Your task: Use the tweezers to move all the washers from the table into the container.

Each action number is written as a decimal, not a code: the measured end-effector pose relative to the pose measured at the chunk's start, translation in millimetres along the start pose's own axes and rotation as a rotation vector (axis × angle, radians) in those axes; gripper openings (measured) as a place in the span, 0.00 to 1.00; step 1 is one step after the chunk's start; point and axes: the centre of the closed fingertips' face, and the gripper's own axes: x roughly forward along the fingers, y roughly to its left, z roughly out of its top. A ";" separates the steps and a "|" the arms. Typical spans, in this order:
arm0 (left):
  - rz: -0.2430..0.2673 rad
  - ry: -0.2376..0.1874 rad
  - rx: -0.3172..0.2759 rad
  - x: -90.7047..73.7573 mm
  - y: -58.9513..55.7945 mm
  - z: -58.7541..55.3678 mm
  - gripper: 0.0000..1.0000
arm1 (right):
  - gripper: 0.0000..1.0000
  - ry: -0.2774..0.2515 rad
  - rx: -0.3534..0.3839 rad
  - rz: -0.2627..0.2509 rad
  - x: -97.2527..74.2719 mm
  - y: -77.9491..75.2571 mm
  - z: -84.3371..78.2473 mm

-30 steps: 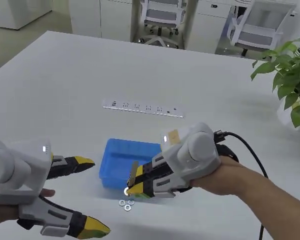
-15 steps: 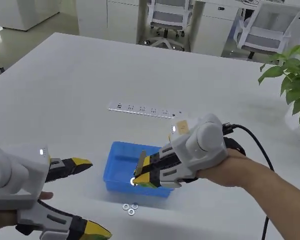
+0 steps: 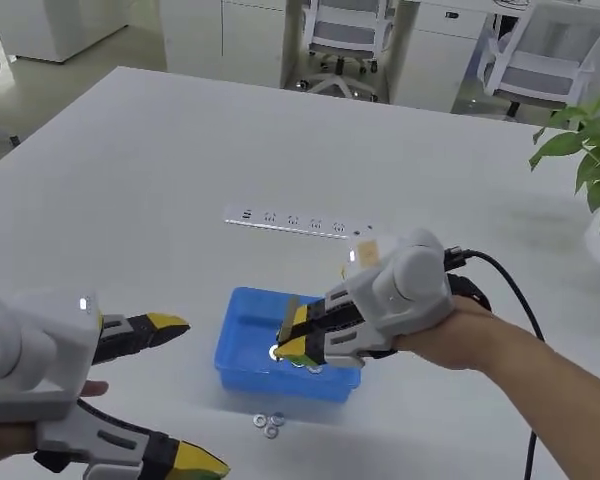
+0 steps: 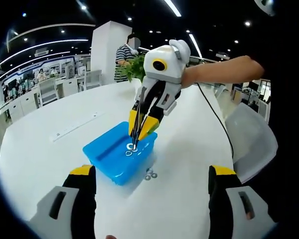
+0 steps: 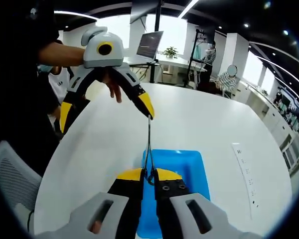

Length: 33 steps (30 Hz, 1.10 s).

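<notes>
A blue container (image 3: 242,345) sits on the white table (image 3: 160,180). My right gripper (image 3: 302,342) is shut on slim tweezers (image 3: 284,328) that point down into the container, with a washer (image 3: 276,352) at their tips. The left gripper view shows the tweezers (image 4: 135,130) over the container (image 4: 107,157), with washers (image 4: 129,152) inside. Three loose washers (image 3: 270,424) lie on the table just in front of it. My left gripper (image 3: 185,395) is open at the near left, holding nothing. In the right gripper view the tweezers (image 5: 149,142) rise from the shut jaws above the container (image 5: 187,169).
A white power strip (image 3: 295,222) lies on the table beyond the container. A black cable (image 3: 508,300) trails from the right gripper. A leafy plant (image 3: 590,150) stands at the right edge. Office chairs (image 3: 335,40) stand behind the table.
My right gripper has carried the tweezers and washer from beside the loose washers on the table up and over into the blue container. The left gripper has stayed put.
</notes>
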 end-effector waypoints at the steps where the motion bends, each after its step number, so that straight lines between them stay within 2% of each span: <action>1: -0.002 0.000 -0.001 0.4 0.3 0.4 0.99 | 0.09 0.001 0.002 -0.001 1.4 -1.6 -1.3; 17: -0.011 -0.004 0.006 3.7 10.6 7.0 0.99 | 0.09 0.023 0.028 0.012 23.1 -14.0 -21.3; 23: -0.016 -0.009 0.013 9.5 17.1 13.0 0.99 | 0.09 0.031 0.037 0.019 30.0 -16.5 -29.2; 28: -0.029 -0.010 0.026 16.3 22.8 18.9 0.92 | 0.09 0.043 0.038 0.027 34.0 -16.8 -35.2; 33: -0.042 -0.005 0.048 23.8 28.9 25.2 0.80 | 0.09 0.046 0.045 0.032 35.3 -17.1 -37.9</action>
